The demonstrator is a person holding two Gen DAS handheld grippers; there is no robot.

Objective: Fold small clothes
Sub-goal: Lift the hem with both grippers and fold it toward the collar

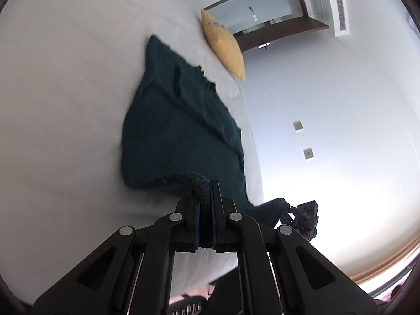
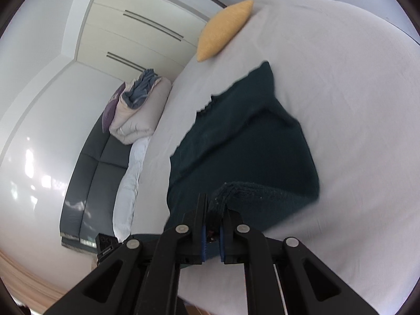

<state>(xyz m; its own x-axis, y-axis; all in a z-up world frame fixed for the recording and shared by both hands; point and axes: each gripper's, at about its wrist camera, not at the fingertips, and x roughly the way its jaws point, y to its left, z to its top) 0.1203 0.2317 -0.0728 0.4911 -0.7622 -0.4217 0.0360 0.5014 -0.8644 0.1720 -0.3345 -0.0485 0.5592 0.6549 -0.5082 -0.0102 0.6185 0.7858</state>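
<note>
A dark teal knit garment [image 1: 181,120] lies spread on the white bed sheet [image 1: 65,92]. My left gripper [image 1: 206,197] is shut on the garment's near hem, which bunches between its fingers. In the right wrist view the same garment [image 2: 244,141] lies on the sheet [image 2: 354,105], and my right gripper [image 2: 214,210] is shut on another part of the near hem. The right gripper also shows in the left wrist view [image 1: 302,218], at the garment's far near-corner. The hem between the grippers is lifted a little off the sheet.
A yellow cushion [image 1: 225,44] lies at the far end of the bed, also in the right wrist view [image 2: 223,31]. A pile of folded bedding [image 2: 139,107] sits on a dark sofa [image 2: 89,183] beside the bed. A wardrobe [image 2: 141,26] stands behind.
</note>
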